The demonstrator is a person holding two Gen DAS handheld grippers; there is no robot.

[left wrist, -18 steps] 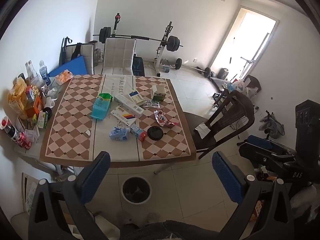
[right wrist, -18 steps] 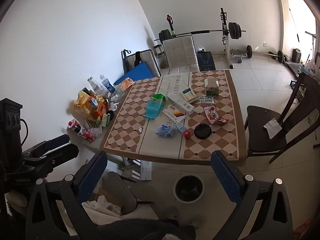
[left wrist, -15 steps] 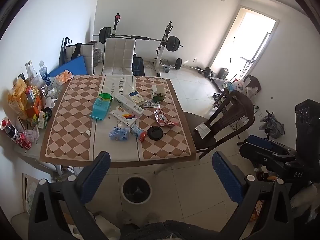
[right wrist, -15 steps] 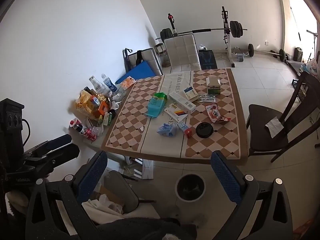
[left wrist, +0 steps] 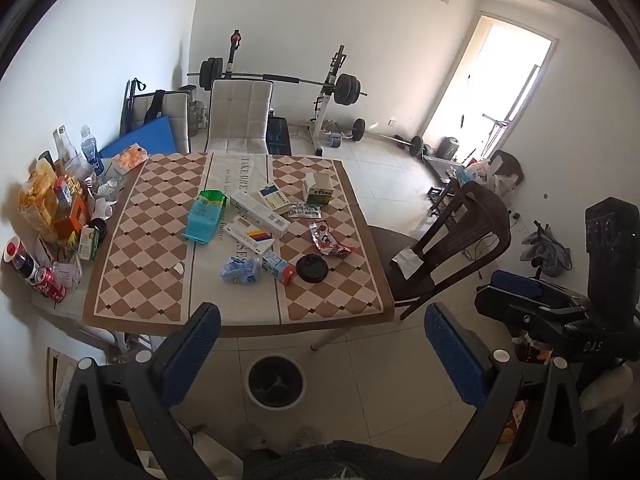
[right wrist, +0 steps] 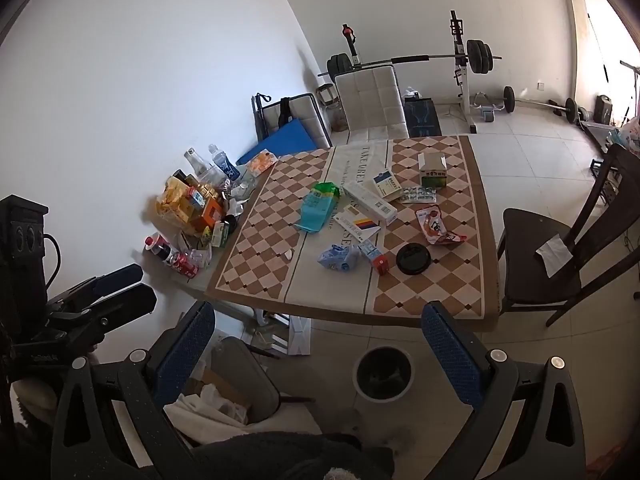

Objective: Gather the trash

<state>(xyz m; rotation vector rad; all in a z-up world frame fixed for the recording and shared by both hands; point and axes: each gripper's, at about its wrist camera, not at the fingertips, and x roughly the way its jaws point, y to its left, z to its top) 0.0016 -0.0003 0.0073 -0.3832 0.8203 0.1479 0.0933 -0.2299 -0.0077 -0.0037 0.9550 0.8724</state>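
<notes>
A table with a checkered cloth (left wrist: 140, 248) carries scattered trash: a teal pouch (left wrist: 204, 218), a long white box (left wrist: 260, 212), a crumpled blue wrapper (left wrist: 239, 270), a black lid (left wrist: 312, 268), a red wrapper (left wrist: 330, 238) and a green-white box (left wrist: 318, 188). A round bin (left wrist: 276, 380) stands on the floor before the table's near edge. My left gripper (left wrist: 320, 312) is open and holds nothing, well short of the table. My right gripper (right wrist: 317, 312) is likewise open and holds nothing, above the bin (right wrist: 383, 372). The black lid (right wrist: 413, 258) lies nearest it.
Snack packs, bottles and cans (left wrist: 48, 216) crowd the table's left side. A dark wooden chair (left wrist: 452, 248) stands at the right, a white padded chair (left wrist: 240, 116) at the far end. A grey tub with paper (right wrist: 240, 392) sits on the floor at lower left. Weight equipment lines the back wall.
</notes>
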